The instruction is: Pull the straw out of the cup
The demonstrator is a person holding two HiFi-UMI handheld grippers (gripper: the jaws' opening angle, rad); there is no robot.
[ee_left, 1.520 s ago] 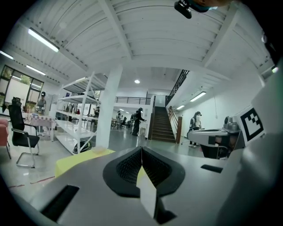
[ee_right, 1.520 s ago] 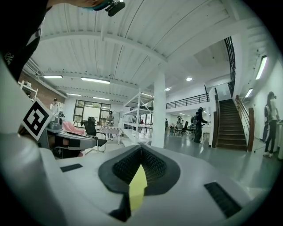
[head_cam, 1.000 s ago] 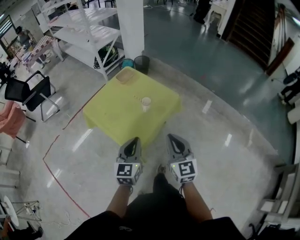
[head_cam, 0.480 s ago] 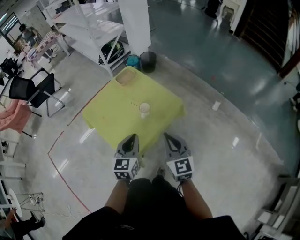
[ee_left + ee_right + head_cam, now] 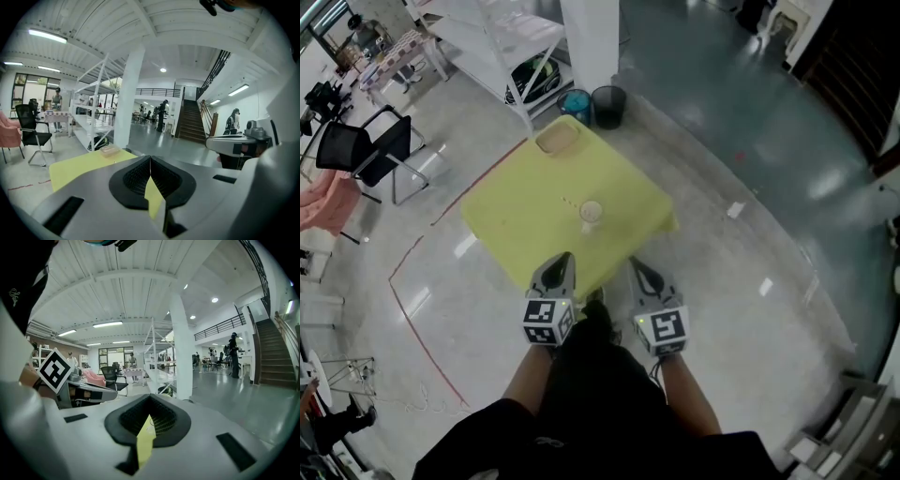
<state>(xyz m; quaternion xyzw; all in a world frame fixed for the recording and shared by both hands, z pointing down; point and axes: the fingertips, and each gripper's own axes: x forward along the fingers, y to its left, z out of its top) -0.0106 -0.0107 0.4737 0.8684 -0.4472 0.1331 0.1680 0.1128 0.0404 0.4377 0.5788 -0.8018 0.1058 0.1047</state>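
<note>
A pale paper cup (image 5: 592, 214) stands on the yellow table (image 5: 525, 220), right of its middle. The straw is too small to make out in the head view. Both grippers hang side by side just short of the table's near edge, pointing towards it. The left gripper (image 5: 555, 272) has its jaws together with nothing between them; its own view (image 5: 150, 159) confirms this. My right gripper (image 5: 639, 274) is likewise shut and empty (image 5: 150, 408). The cup lies ahead of both, between their lines. The jaws hide the cup in both gripper views.
A shallow tan tray (image 5: 557, 141) sits at the table's far corner. Behind the table stand a white pillar (image 5: 589, 42), a blue bin (image 5: 577, 101), a black bin (image 5: 607, 105) and white shelving (image 5: 502, 37). A black chair (image 5: 356, 155) is at the left. A red line (image 5: 412, 319) marks the floor.
The person has walked up to the table: it has come nearer and both grippers now sit at its near edge. Both stay shut and empty.
</note>
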